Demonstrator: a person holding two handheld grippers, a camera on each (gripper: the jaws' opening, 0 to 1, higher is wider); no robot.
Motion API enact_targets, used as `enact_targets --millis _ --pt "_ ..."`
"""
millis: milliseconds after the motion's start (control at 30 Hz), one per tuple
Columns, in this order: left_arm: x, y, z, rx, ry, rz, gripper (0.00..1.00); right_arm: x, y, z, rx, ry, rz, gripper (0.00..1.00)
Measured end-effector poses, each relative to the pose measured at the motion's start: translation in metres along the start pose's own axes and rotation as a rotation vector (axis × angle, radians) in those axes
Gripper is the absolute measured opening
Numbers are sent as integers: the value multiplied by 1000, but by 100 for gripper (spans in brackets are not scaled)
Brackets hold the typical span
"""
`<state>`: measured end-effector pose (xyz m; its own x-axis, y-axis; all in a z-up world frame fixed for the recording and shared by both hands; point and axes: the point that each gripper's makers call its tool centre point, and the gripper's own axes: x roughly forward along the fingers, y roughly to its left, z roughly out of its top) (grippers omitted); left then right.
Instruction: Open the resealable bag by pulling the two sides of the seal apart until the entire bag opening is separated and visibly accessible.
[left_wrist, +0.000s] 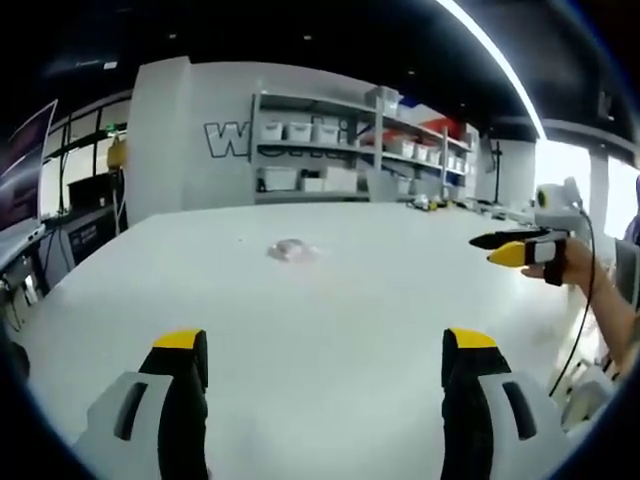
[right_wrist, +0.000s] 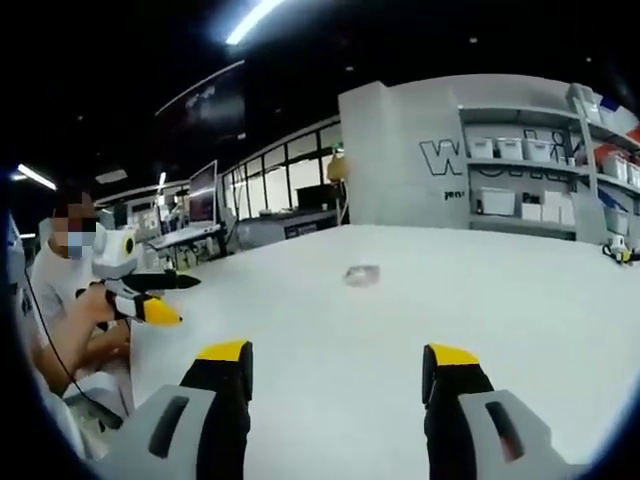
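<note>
- Your left gripper (left_wrist: 325, 368) has its jaws spread wide above the white table (left_wrist: 330, 300), with bare tabletop running straight ahead of them.
- The small clear bag (left_wrist: 291, 250) lies far out near the middle of the table, alone, with open surface on every side of it.
- Your right gripper (right_wrist: 338, 380) is also spread wide, and the same bag (right_wrist: 361, 274) sits ahead with nothing between.
- Another person's handheld gripper (left_wrist: 520, 247) hovers at the table's right edge in the left gripper view, well apart from the bag.
- Shelves (left_wrist: 340, 150) stand beyond the far edge.
</note>
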<state>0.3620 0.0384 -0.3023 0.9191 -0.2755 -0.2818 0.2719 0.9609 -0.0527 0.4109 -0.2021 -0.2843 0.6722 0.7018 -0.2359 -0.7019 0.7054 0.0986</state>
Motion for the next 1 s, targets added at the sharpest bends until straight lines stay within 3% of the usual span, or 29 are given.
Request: enact_targets --millis 1000 --pt "-5 -1 -1 -1 -2 7 96 6 13 -5 40 -18 21 68"
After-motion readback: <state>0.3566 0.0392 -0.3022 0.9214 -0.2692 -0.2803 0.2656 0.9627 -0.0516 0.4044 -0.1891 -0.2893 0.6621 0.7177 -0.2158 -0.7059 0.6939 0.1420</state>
